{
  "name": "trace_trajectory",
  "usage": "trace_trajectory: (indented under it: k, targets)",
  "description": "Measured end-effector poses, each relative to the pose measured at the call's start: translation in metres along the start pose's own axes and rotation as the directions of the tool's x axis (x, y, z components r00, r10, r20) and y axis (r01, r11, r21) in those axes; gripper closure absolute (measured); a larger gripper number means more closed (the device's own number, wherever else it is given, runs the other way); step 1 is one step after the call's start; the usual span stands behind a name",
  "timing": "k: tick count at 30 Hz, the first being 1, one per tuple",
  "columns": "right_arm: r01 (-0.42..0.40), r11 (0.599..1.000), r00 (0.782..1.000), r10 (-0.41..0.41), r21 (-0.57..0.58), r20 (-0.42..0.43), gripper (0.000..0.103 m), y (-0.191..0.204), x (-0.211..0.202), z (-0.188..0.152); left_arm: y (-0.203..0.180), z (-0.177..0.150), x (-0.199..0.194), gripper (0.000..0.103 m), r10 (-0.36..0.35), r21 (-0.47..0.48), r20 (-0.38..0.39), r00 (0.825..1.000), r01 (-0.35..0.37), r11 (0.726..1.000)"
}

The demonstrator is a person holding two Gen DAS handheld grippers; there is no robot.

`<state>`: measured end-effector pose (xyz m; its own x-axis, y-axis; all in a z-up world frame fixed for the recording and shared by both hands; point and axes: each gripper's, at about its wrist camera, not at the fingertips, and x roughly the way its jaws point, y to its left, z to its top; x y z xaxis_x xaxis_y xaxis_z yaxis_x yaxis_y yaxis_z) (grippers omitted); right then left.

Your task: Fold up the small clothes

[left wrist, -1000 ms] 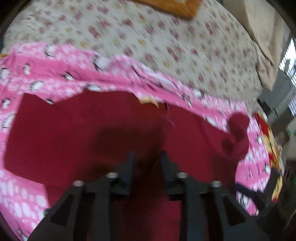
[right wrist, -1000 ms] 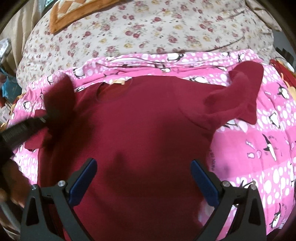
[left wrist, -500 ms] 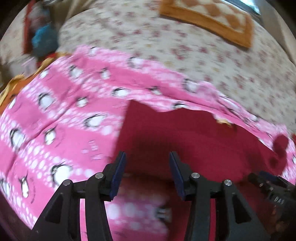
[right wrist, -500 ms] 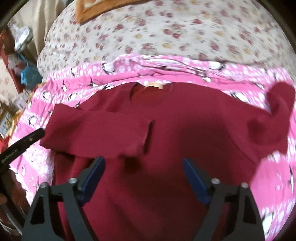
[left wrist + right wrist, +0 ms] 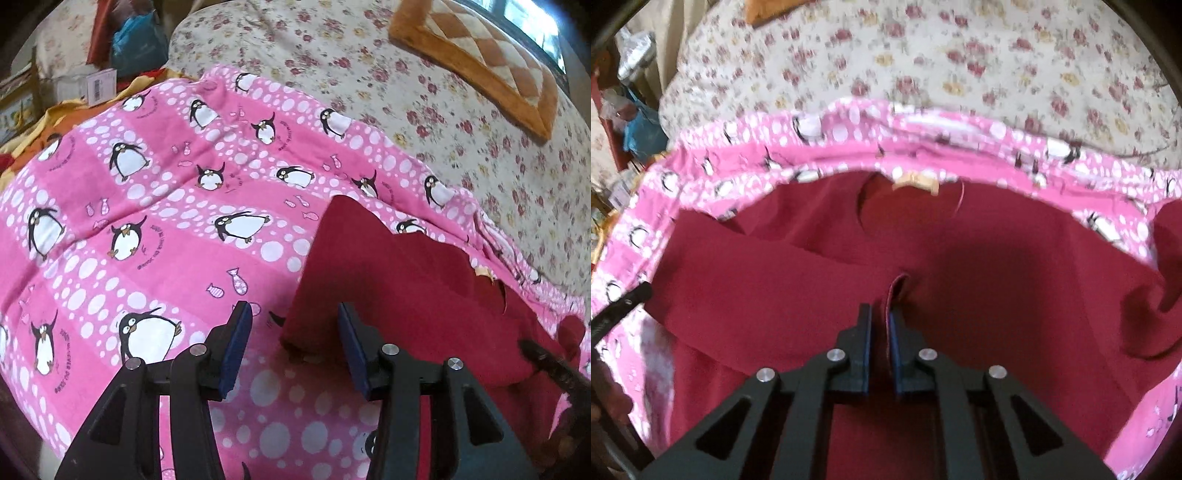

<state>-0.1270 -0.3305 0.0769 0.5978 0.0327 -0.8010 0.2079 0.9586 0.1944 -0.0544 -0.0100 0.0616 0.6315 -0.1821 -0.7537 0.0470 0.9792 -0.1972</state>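
Note:
A dark red long-sleeved top [image 5: 979, 266] lies flat on a pink penguin blanket [image 5: 147, 229], neck label away from me. One sleeve [image 5: 768, 291] is folded across the chest. My right gripper [image 5: 880, 321] is shut on that sleeve's cuff [image 5: 895, 291] at the middle of the chest. My left gripper [image 5: 293, 325] is open and empty, low over the blanket at the top's folded left edge [image 5: 369, 280]. The other sleeve [image 5: 1160, 295] lies bunched at the right.
The blanket lies on a floral bedspread [image 5: 369, 74]. An orange checked pillow [image 5: 487, 59] sits at the far right of the bed. Bags and clutter [image 5: 136, 44] stand beyond the bed's left side. The blanket's near edge drops off at the bottom left.
My left gripper let go of the sleeve, opened and drew back left off the top. My right gripper moved in over the chest and shut on the folded sleeve's cuff.

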Motion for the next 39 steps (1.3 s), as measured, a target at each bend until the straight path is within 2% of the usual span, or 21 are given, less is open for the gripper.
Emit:
trace_trajectory:
  k: [6,9,13,14,15,17,19,20,21,24,26,28,29,31,32,35,39]
  targets:
    - [0.056,0.997,0.989,-0.062,0.046,0.138,0.095,-0.029,-0.046,0.023,-0.005,-0.003,0.000,0.076,0.001,0.014,0.004,1.000,-0.001,1.000]
    - [0.122,0.989,0.976,-0.135,0.086,0.168,0.102,-0.054,-0.056,0.030,-0.010,-0.007,0.002,0.076,-0.003,0.038,-0.003,1.000,0.004,0.999]
    - [0.214,0.965,0.956,-0.238,0.152,0.170,0.102,-0.096,-0.061,0.029,-0.020,-0.010,0.003,0.076,-0.047,0.069,-0.014,0.999,0.047,0.997]
    - [0.215,0.960,0.960,-0.241,0.179,0.142,0.102,-0.108,-0.058,0.026,-0.021,-0.010,0.003,0.076,-0.053,0.071,-0.017,0.998,0.054,0.996]
    - [0.184,0.964,0.971,-0.209,0.194,0.117,0.102,-0.115,-0.055,0.023,-0.022,-0.011,0.003,0.076,-0.052,0.073,-0.016,0.999,0.053,0.996]
    - [0.084,0.969,0.993,-0.102,0.230,0.067,0.101,-0.120,-0.048,0.015,-0.022,-0.011,0.004,0.076,-0.047,0.073,-0.016,0.999,0.048,0.996]
    - [0.026,0.972,0.999,-0.035,0.233,0.034,0.083,-0.113,-0.038,0.009,-0.020,-0.012,0.006,0.076,-0.046,0.065,-0.022,0.999,0.047,0.997]
    - [0.005,0.977,1.000,-0.011,0.215,0.026,0.067,-0.105,-0.032,0.006,-0.019,-0.012,0.006,0.076,-0.046,0.061,-0.025,0.999,0.047,0.997]
    - [0.000,0.981,1.000,-0.005,0.196,0.023,0.060,-0.096,-0.026,0.004,-0.019,-0.012,0.007,0.076,-0.046,0.056,-0.027,0.999,0.048,0.997]
    - [0.006,0.992,0.999,0.000,0.123,-0.051,0.059,-0.070,0.001,0.000,-0.016,-0.012,0.007,0.076,-0.040,0.049,-0.025,0.999,0.042,0.998]
    - [0.029,0.995,0.996,-0.021,0.092,-0.088,0.060,-0.059,0.017,-0.005,-0.015,-0.011,0.006,0.076,-0.040,0.047,-0.023,0.999,0.041,0.998]
    - [0.086,0.995,0.994,-0.082,0.047,-0.066,0.090,-0.054,0.019,-0.007,-0.013,-0.011,0.005,0.076,-0.043,0.047,-0.021,0.999,0.044,0.998]
    - [0.070,0.996,0.996,-0.068,0.051,-0.049,0.097,-0.056,0.012,-0.005,-0.012,-0.011,0.004,0.076,-0.045,0.048,-0.022,0.999,0.046,0.998]
    - [0.026,0.994,1.000,-0.027,0.105,0.009,0.097,-0.071,-0.008,0.003,-0.011,-0.011,0.005,0.076,-0.052,0.050,-0.030,0.998,0.054,0.997]
    - [0.037,0.992,0.998,-0.042,0.120,0.043,0.098,-0.079,-0.019,0.007,-0.011,-0.011,0.005,0.076,-0.057,0.049,-0.034,0.998,0.059,0.997]
    - [0.164,0.970,0.974,-0.189,0.182,0.128,0.098,-0.111,-0.047,0.018,-0.015,-0.014,0.008,0.076,-0.067,0.060,-0.049,0.997,0.070,0.996]
    - [0.142,0.956,0.982,-0.168,0.256,0.084,0.098,-0.142,-0.039,0.018,-0.026,-0.020,0.015,0.076,-0.102,0.088,-0.091,0.991,0.110,0.990]
